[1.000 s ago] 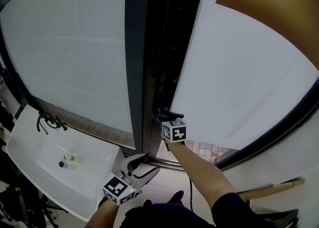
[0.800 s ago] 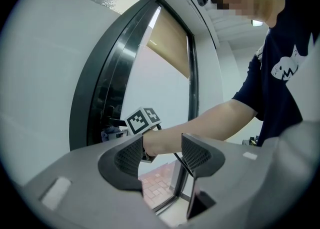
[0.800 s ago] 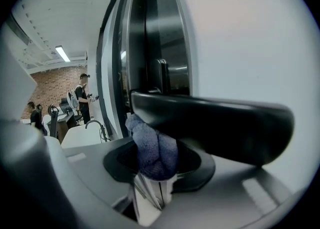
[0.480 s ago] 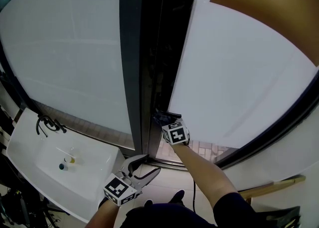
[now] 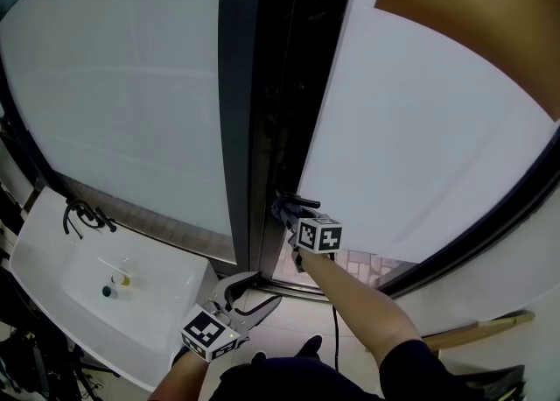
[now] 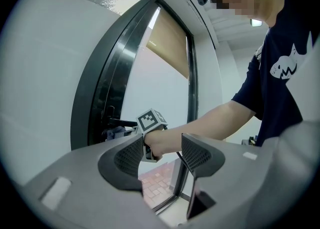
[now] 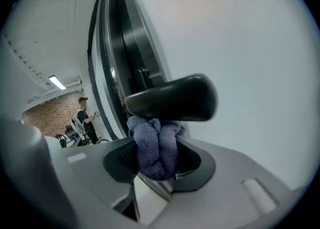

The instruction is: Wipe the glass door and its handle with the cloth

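Pinching the bunched blue-grey cloth (image 7: 156,148) between its jaws, the right gripper (image 7: 159,165) holds it against the underside of the dark lever handle (image 7: 172,98) on the glass door (image 5: 411,145), and the cloth covers most of both pads. In the head view, handle and cloth are only a small dark shape beyond the marker cube. The left gripper (image 6: 160,154) hangs low, well apart from the door, its jaws spread with nothing between them.

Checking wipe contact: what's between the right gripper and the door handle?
The cloth, bunched in the right gripper, whose jaws are shut on it, its top against the handle from below. Clear in the right gripper view.
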`<state>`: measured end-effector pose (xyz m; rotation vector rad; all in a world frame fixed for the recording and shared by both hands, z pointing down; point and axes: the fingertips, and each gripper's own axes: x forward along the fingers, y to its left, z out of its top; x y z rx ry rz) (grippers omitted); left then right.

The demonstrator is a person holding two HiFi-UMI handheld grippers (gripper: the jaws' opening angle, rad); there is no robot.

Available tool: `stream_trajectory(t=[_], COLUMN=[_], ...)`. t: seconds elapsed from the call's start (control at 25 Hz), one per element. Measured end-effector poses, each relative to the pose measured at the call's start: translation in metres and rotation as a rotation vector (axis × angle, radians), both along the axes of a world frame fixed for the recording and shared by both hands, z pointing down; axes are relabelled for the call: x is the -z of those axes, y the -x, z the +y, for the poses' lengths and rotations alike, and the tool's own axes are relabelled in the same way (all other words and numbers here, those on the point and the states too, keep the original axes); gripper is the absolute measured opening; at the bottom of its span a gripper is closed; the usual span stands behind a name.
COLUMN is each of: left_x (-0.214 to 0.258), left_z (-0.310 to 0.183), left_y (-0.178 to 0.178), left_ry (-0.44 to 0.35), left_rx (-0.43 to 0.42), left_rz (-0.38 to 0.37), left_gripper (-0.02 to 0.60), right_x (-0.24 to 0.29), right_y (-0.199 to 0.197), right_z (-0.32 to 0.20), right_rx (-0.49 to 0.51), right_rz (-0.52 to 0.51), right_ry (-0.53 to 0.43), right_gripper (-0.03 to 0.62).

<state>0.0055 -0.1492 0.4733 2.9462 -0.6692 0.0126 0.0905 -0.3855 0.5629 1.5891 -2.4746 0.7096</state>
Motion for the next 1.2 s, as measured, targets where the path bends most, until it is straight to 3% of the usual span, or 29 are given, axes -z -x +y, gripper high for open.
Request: stream_trajectory(t=[0.2, 0.48, 0.88, 1.2], left_x=[0.001, -0.009, -0.006, -0.004], left_z=[-0.002, -0.003, 0.001, 0.000], left_y=[0.000, -0.001, -0.006, -0.002], left_ry=[0.004, 0.015, 0.012, 0.018], left_rx=[0.008, 0.007, -0.003, 0.013], left_rz=[-0.003, -0.005, -0.001, -0.007], left_gripper=[0.238, 0.238, 0.238, 0.238], right_x=[0.001, 0.000, -0.019, -0.073], right_y=[0.021, 0.023, -0.007, -0.025], right_z=[-0.016, -0.017, -0.009, 0.020], right_rx=[-0.022, 0.034, -0.004, -0.049], right_rz=[-0.046, 0.084, 0.157, 0.076], right_ry=[0.025, 0.029, 0.051, 0.159], right_gripper=[0.147, 0.152, 0.149, 0.149])
